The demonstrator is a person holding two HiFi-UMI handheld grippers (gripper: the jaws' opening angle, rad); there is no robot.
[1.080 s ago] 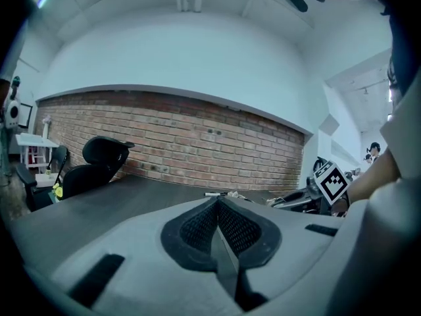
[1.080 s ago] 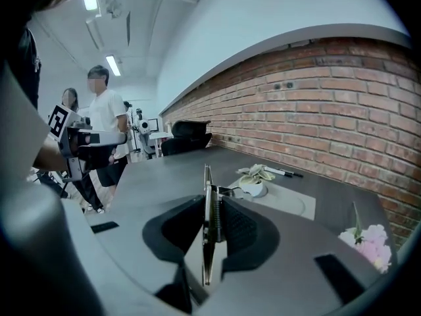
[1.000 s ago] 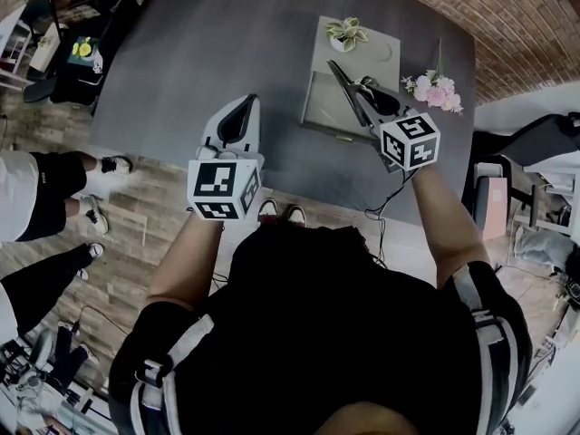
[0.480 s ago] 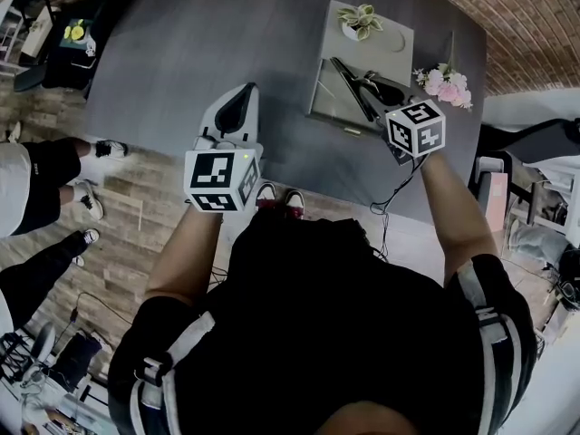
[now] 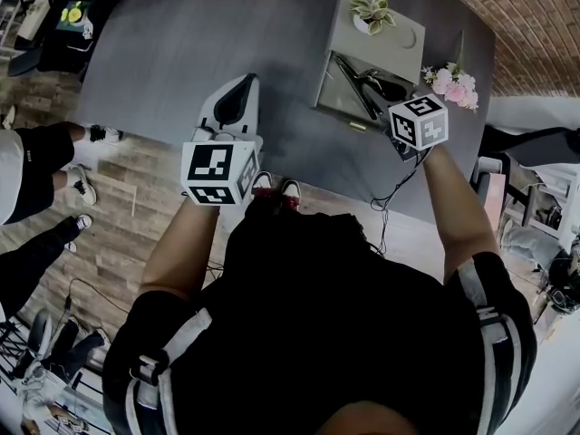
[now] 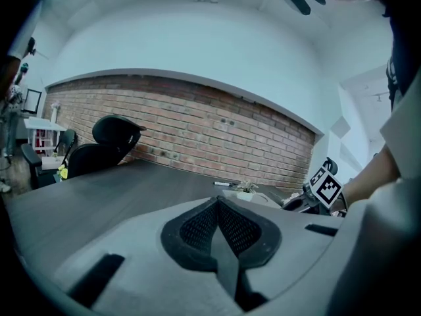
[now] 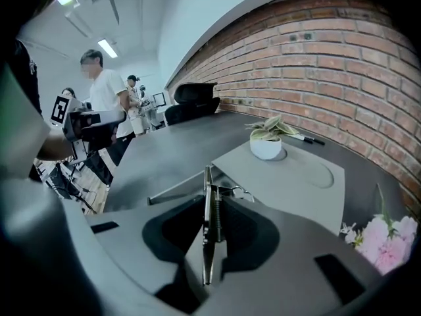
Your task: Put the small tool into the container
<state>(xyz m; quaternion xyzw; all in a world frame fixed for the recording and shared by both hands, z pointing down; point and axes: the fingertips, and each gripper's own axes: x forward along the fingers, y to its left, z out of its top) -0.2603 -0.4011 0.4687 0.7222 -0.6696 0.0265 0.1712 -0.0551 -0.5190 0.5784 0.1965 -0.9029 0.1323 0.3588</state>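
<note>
Right gripper [image 7: 213, 195] clamped on the small tool [image 7: 208, 242], a thin metal piece standing between its pads; tool poised at the open grey container [image 5: 332, 96], upper right of head view; left gripper [image 5: 237, 107] jaws together, empty, centre-left over the dark table [image 5: 181, 53].

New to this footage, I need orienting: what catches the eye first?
The right gripper clamps a thin metal tool above the open grey container at the right of the dark table. A potted plant stands on the container's far end, pink flowers beside it; the left gripper hovers shut and empty.
</note>
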